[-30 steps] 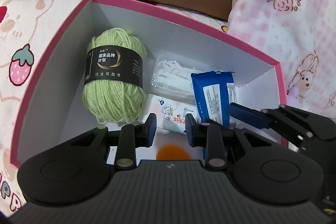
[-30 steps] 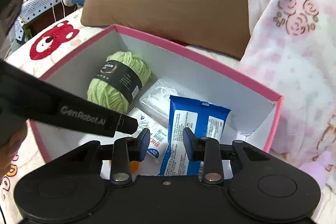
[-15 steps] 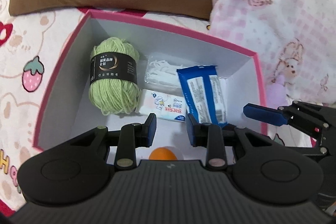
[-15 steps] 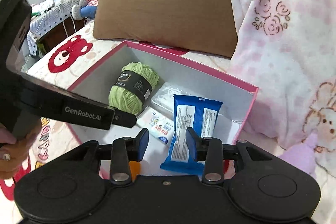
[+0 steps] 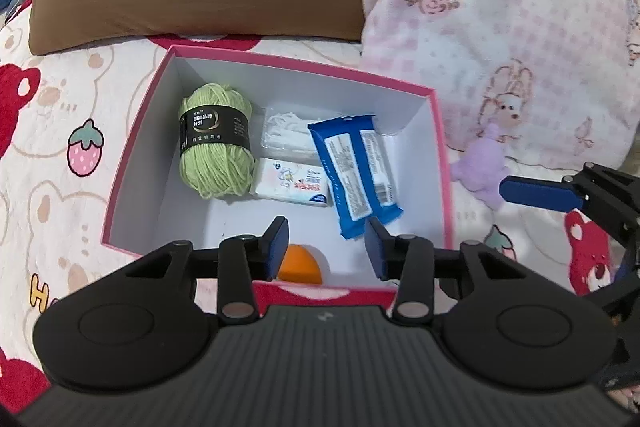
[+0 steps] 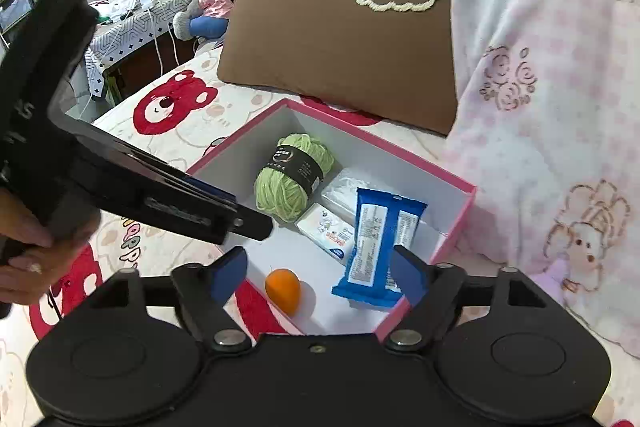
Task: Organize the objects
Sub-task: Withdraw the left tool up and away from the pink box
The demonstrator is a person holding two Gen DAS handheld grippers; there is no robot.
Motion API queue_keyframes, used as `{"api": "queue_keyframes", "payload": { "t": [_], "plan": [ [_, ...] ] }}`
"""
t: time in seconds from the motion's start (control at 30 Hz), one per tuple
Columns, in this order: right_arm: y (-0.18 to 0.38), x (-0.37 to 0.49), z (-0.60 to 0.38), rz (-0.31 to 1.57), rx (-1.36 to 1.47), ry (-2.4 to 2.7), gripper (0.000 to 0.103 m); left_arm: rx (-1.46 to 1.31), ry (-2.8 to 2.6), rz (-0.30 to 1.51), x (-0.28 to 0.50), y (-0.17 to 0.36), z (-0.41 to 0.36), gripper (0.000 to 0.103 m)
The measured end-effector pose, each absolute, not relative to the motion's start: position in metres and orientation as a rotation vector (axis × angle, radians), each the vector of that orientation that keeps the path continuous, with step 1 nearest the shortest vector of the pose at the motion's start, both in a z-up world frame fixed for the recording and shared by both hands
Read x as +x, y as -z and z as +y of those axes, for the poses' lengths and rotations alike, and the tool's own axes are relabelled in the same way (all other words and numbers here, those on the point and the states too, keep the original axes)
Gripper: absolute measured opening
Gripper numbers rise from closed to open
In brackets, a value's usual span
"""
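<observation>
Pink-rimmed box [image 5: 438, 131] on the bed, holding green yarn [image 5: 216, 143], tissue pack [image 5: 292, 183], blue wipes pack [image 5: 356, 175], clear bag of white bits [image 5: 286, 135], orange egg-shaped thing [image 6: 282, 290] near the front wall. Left tongs [image 5: 326, 247] and right tongs [image 6: 316, 273] both opening above it, gripping nothing.

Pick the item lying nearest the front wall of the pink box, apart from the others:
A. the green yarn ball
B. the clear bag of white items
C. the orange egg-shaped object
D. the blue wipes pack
C: the orange egg-shaped object sits alone on the white floor by the near wall of the pink box, while the green yarn ball, clear bag and blue wipes pack cluster further back.
</observation>
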State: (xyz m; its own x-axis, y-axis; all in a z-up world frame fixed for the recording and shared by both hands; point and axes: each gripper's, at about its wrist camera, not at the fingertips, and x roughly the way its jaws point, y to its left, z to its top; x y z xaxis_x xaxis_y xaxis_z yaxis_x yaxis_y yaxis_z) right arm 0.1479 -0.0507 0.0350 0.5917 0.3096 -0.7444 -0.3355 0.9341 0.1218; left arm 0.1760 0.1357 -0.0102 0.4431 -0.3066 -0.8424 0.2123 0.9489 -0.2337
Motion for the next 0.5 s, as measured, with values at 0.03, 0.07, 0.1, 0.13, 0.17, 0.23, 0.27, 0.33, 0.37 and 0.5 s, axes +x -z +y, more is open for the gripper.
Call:
{"api": "queue_keyframes", "payload": {
  "t": [0.03,0.07,0.1,0.13,0.17,0.23,0.27,0.33,0.37,0.5],
  "plan": [
    [-0.037,0.145,-0.051,0.869,-0.031,-0.382,0.084,-0.089,0.326,1.059,0.173,0.007,0.136,0.042],
    [-0.039,0.141,-0.051,0.876,-0.023,-0.385,0.084,-0.083,0.318,1.055,0.17,0.006,0.136,0.044],
    [-0.041,0.138,-0.052,0.88,-0.016,-0.388,0.084,-0.079,0.313,1.056,0.167,0.004,0.136,0.045],
    [-0.043,0.134,-0.052,0.88,-0.016,-0.388,0.084,-0.073,0.315,1.06,0.164,0.003,0.136,0.045],
    [-0.045,0.13,-0.051,0.878,-0.02,-0.386,0.085,-0.072,0.317,1.064,0.161,0.002,0.136,0.046],
    [-0.048,0.123,-0.052,0.882,-0.026,-0.386,0.086,-0.072,0.316,1.072,0.156,0.0,0.137,0.049],
    [-0.049,0.119,-0.052,0.886,-0.03,-0.386,0.087,-0.067,0.314,1.079,0.152,-0.001,0.138,0.049],
    [-0.053,0.113,-0.054,0.887,-0.039,-0.381,0.087,-0.054,0.314,1.09,0.146,-0.003,0.137,0.05],
    [-0.054,0.109,-0.054,0.886,-0.043,-0.377,0.087,-0.044,0.317,1.095,0.142,-0.005,0.136,0.051],
    [-0.061,0.097,-0.063,0.892,-0.026,-0.36,0.089,-0.02,0.334,1.102,0.125,-0.016,0.13,0.057]
  ]
}}
